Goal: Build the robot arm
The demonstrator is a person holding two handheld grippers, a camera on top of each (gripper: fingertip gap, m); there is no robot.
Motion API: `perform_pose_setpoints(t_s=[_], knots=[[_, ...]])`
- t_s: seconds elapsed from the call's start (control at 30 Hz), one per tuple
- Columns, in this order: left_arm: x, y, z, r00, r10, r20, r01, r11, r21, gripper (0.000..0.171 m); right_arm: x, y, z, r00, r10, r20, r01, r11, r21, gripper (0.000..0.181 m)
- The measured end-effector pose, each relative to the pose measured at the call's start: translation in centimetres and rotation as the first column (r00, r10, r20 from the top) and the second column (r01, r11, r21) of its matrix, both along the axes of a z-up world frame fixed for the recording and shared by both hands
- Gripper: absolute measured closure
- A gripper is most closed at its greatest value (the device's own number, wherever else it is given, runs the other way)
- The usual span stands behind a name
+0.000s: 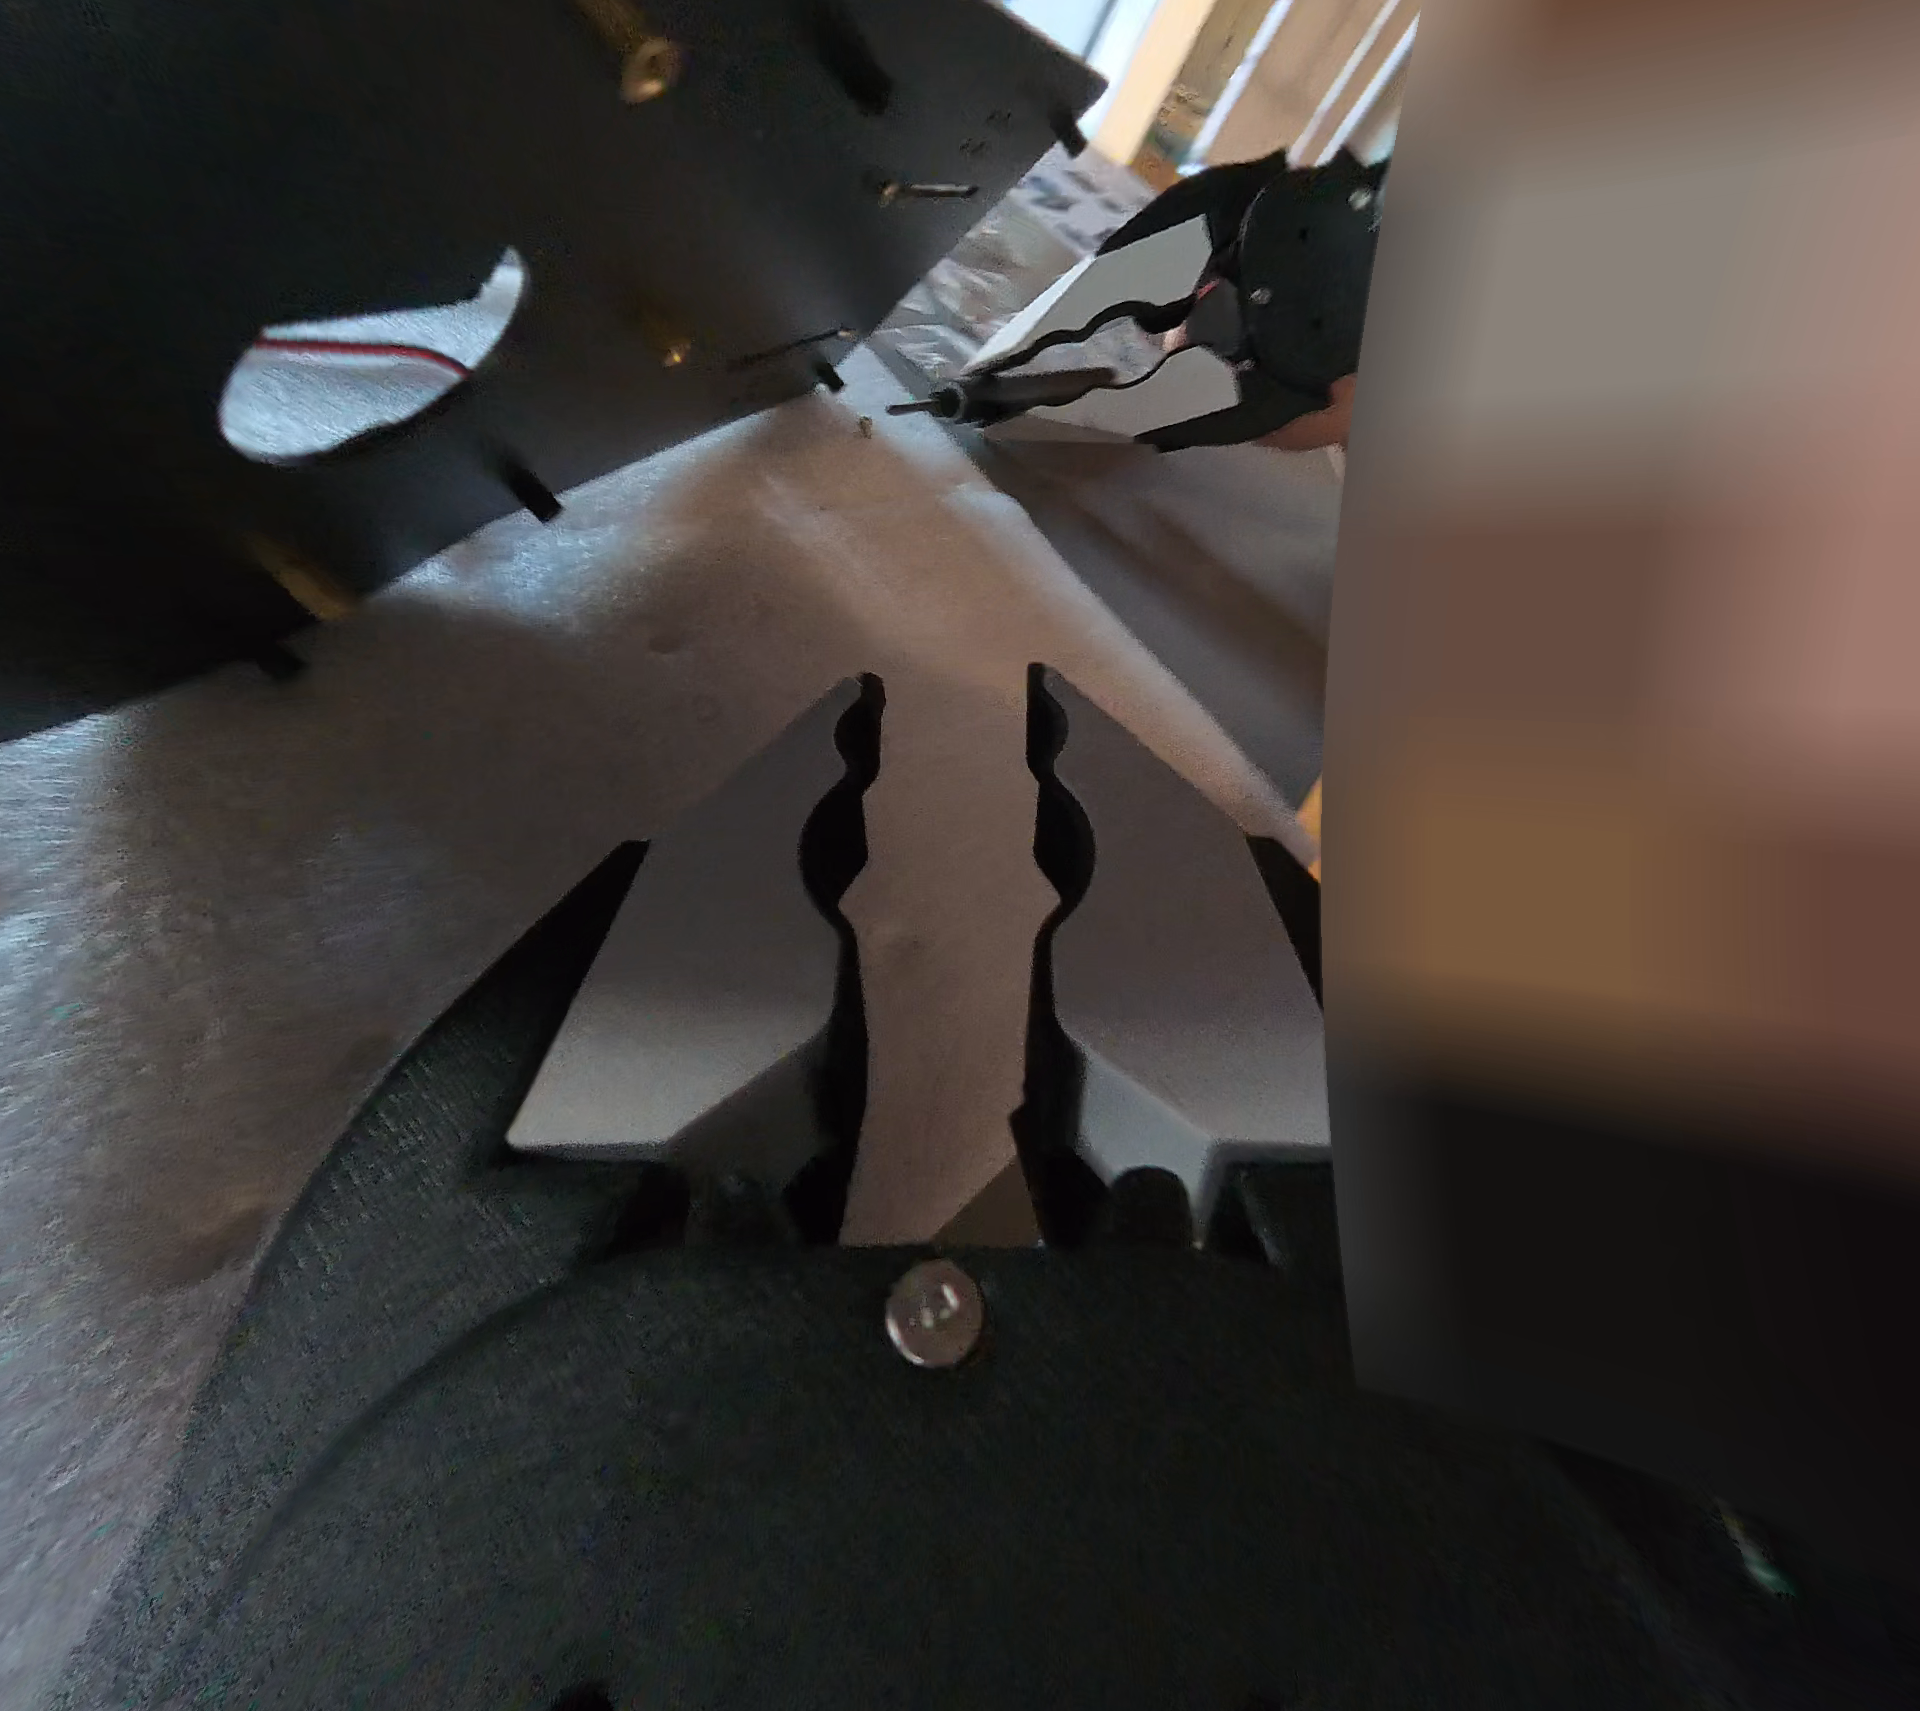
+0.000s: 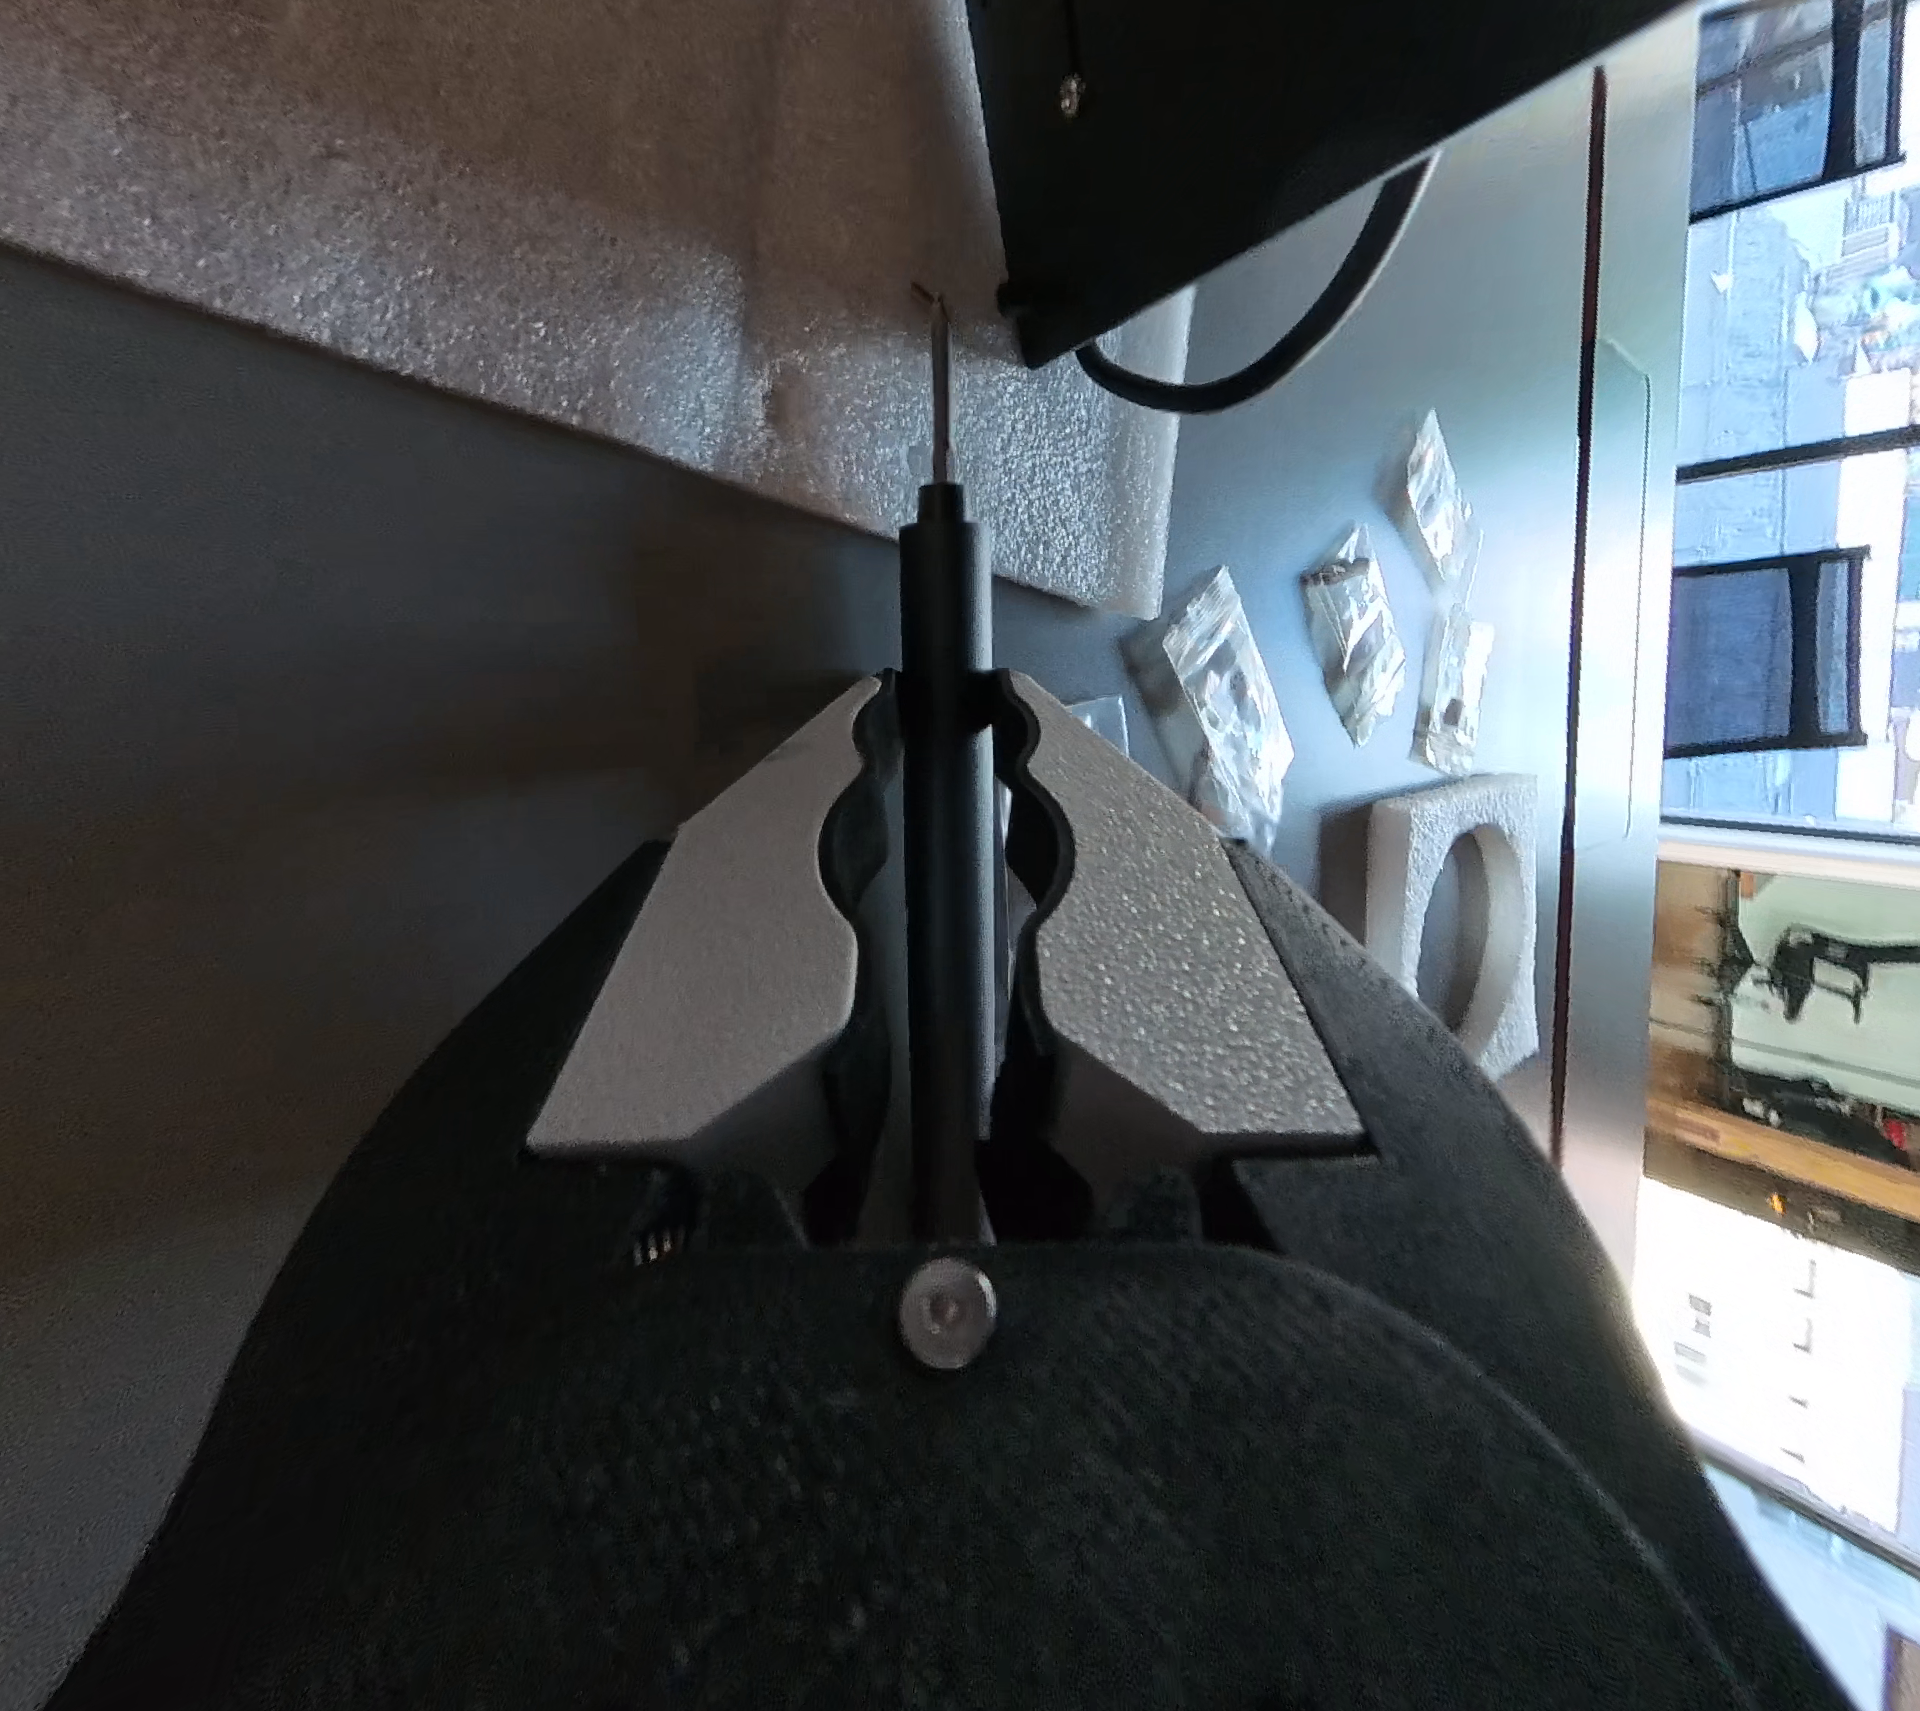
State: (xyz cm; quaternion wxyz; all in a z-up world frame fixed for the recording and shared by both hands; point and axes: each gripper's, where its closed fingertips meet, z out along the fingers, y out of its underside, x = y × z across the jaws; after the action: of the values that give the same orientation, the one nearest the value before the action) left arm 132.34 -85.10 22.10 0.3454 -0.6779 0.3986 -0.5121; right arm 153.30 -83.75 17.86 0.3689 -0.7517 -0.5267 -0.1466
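Note:
My left gripper [image 1: 954, 695] is open and empty, its jaws a narrow gap apart over a white foam sheet [image 1: 582, 653]. A black metal case [image 1: 436, 51] with standoffs, brass screws and a round hole rests on the sheet at the upper left. My right gripper [image 2: 940, 687] is shut on a slim black screwdriver [image 2: 940, 830]. The screwdriver's thin bit points at a tiny screw [image 2: 925, 296] lying on the foam sheet [image 2: 416, 103] beside the corner of the case [image 2: 1247, 51]. The right gripper [image 1: 1049, 399] and screwdriver [image 1: 966, 404] also show in the left wrist view.
A black cable [image 2: 1247, 383] runs out from under the case. Several clear plastic bags of small parts [image 2: 1226, 695] lie on the grey table [image 2: 364, 622] beyond. A foam block with a round hole [image 2: 1455, 923] sits near them. Windows lie behind. Some 20 cm of space lies between my two pairs of fingers. The tiny screw [image 2: 925, 296] lies some 7 cm from my right tips, 15 cm from my left tips. The left camera catches it too, in the left wrist view [image 1: 865, 429].

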Motion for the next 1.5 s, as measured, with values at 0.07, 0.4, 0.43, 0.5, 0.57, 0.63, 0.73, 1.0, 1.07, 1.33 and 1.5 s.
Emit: perform_pose_setpoints(t_s=[0.07,0.4,0.43,0.5,0.57,0.63,0.73,1.0,1.07,1.33,1.5], knots=[[-0.1,0.2,-0.1,0.996,0.076,-0.044,-0.070,0.989,0.129,0.144,-0.1,0.0,0.0,0.998,0.039,-0.048,-0.040,0.999,-0.002,0.165],[6.2,-3.6,-0.9,0.939,0.217,-0.267,-0.168,0.966,0.194,0.140,0.0,-1.8,-0.6,0.887,-0.021,-0.460,-0.134,0.944,-0.302,0.165],[6.7,-3.6,-0.9,0.924,0.248,-0.290,-0.189,0.958,0.216,0.140,0.0,-1.9,-0.6,0.875,-0.037,-0.482,-0.134,0.939,-0.316,0.164],[7.8,-2.9,-0.4,0.903,0.317,-0.290,-0.246,0.935,0.255,0.142,0.2,-1.9,-0.7,0.864,-0.046,-0.502,-0.144,0.931,-0.334,0.164],[8.9,-1.8,-0.2,0.882,0.368,-0.293,-0.282,0.912,0.297,0.144,0.5,-2.1,-0.7,0.869,-0.050,-0.492,-0.147,0.923,-0.355,0.165],[10.0,-0.6,-0.2,0.856,0.409,-0.315,-0.287,0.885,0.368,0.147,1.1,-2.3,-0.7,0.899,-0.032,-0.438,-0.132,0.931,-0.340,0.165],[11.7,0.7,-0.3,0.835,0.416,-0.360,-0.225,0.855,0.466,0.151,2.1,-2.2,0.0,0.916,-0.030,-0.400,-0.095,0.953,-0.288,0.165],[15.0,3.7,-2.6,0.823,0.369,-0.433,-0.131,0.864,0.486,0.159,2.0,-1.6,1.2,0.901,-0.003,-0.434,-0.090,0.977,-0.193,0.165],[15.1,4.0,-3.6,0.809,0.349,-0.473,-0.104,0.877,0.469,0.158,2.2,-1.5,0.6,0.911,-0.009,-0.412,-0.084,0.974,-0.208,0.165],[15.1,4.2,-4.4,0.788,0.341,-0.512,-0.091,0.888,0.451,0.159,1.9,-1.4,-0.5,0.896,-0.021,-0.443,-0.113,0.955,-0.273,0.165],[15.4,4.0,-4.5,0.784,0.331,-0.525,-0.050,0.877,0.478,0.165,2.3,-1.1,-0.6,0.882,-0.031,-0.470,-0.126,0.945,-0.300,0.165]])
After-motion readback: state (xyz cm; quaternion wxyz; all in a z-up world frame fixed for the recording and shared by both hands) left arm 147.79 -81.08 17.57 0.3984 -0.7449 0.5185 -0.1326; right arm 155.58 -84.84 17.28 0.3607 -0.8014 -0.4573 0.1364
